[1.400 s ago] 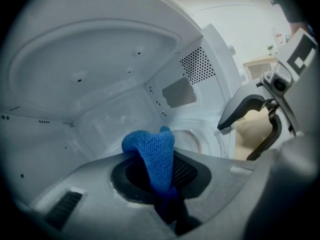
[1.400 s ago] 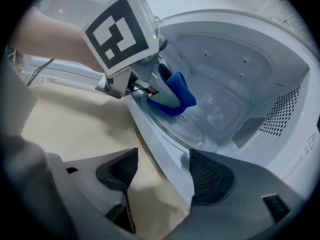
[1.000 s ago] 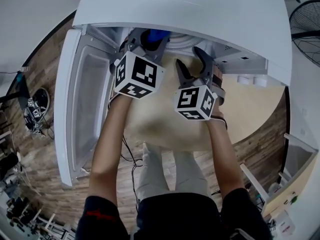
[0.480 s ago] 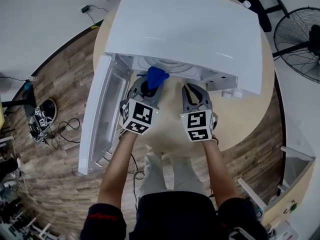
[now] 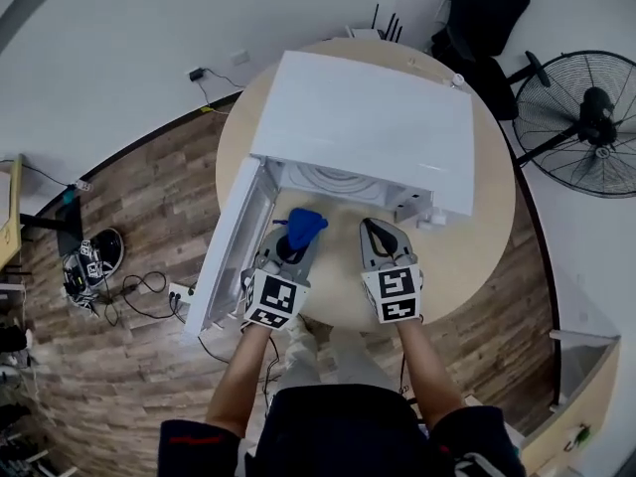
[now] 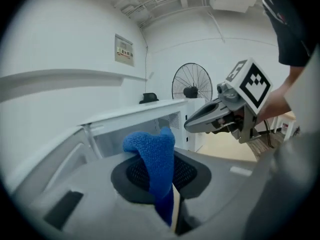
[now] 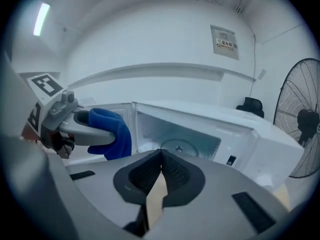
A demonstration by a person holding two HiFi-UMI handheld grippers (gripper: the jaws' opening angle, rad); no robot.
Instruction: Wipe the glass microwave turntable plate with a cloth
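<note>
Pinching nubby blue knit cloth (image 6: pixel 150 151) in left claw (image 5: pixel 296 240), right claw (image 7: pixel 161 156) just closed empty, boxy white microwave (image 5: pixel 368 127)

The left gripper (image 6: pixel 167 157) has its jaws clamped on a blue cloth (image 6: pixel 150 144), which bunches above the pads and hangs down between them. Behind it stands a white microwave (image 6: pixel 150 115), its door open to the left. At upper right a hand (image 6: pixel 274 106) holds the right gripper (image 6: pixel 192 124), whose jaws have just closed with nothing between them. Pale desk (image 6: pixel 227 146) shows beneath it, and a fan (image 6: pixel 192 84) stands beyond.
</note>
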